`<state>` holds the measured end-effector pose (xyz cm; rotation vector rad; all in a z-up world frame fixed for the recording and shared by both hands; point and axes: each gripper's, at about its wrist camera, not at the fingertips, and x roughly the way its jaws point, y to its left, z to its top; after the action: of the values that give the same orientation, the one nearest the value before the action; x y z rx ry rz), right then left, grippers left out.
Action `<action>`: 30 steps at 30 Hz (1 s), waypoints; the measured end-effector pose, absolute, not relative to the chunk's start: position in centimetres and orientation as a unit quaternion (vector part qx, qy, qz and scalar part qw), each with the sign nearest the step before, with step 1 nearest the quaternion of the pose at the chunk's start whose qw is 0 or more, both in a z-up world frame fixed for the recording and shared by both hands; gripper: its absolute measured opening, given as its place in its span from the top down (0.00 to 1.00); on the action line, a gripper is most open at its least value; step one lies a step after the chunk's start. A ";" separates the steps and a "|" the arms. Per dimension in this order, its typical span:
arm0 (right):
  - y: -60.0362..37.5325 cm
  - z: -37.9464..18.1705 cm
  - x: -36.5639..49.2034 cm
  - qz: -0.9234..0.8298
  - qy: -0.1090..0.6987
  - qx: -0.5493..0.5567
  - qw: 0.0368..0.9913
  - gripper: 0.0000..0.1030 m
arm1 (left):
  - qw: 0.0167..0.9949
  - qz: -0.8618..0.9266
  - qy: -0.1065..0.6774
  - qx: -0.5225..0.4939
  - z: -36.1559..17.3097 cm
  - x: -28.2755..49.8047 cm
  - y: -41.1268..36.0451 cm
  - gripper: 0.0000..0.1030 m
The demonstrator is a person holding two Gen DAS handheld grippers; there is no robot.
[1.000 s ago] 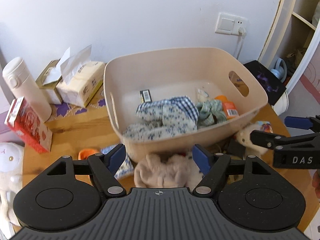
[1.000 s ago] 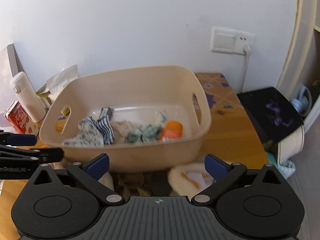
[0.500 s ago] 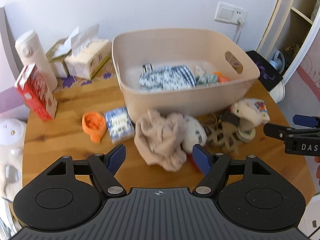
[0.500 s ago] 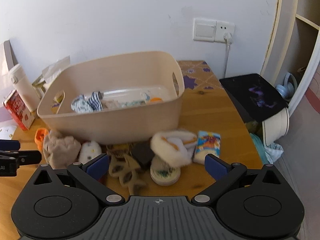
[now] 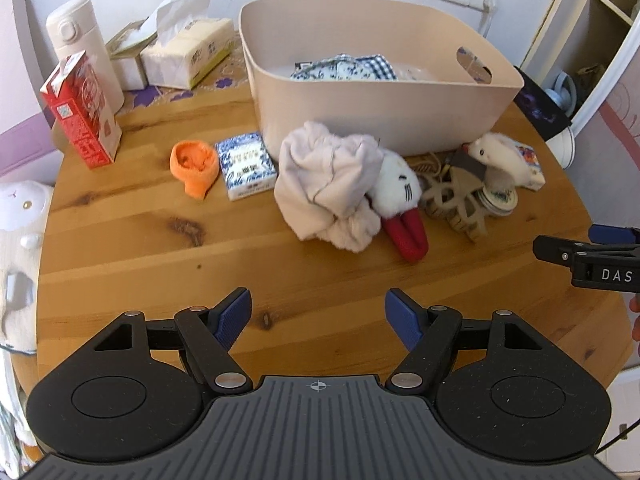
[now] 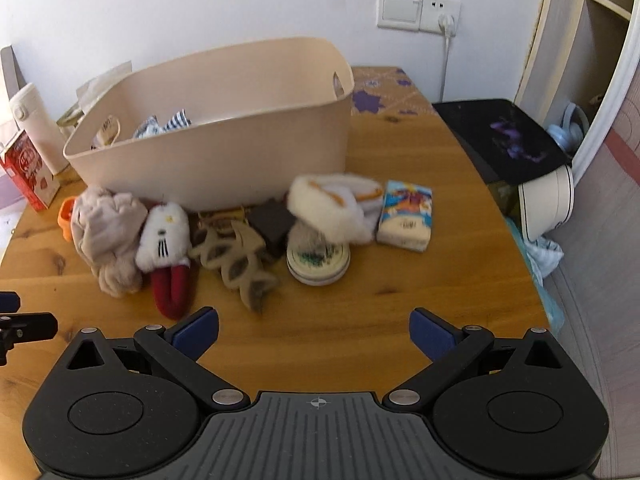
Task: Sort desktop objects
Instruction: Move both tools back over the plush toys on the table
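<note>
Nearby, beige bin [image 5: 360,120], blue-checked cloth [image 5: 352,67] inside

Beige bin [image 5: 372,108]; orange sock [image 5: 194,164]; blue-and-white patterned box [image 5: 245,165]; red carton [image 5: 80,112]; white plush toy [image 5: 396,188] with red legs

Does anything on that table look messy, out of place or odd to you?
Yes: a jumble lies against the front of the beige tub on the wooden table: a crumpled pinkish cloth, a white plush toy with red legs on its side, and a tan hair claw tangled among them. Nothing looks spilled or broken.
</note>
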<state>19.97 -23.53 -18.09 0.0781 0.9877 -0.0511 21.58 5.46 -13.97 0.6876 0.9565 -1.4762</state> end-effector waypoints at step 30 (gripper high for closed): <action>-24.9 -21.8 23.6 -0.021 0.524 -0.005 0.851 0.00 | 0.610 -0.599 0.437 0.280 -16.9 22.0 1.1 0.27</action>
<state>23.59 -24.91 -21.77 -0.0099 1.1033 -0.0447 21.95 1.08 -16.90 0.6476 1.0091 -1.3830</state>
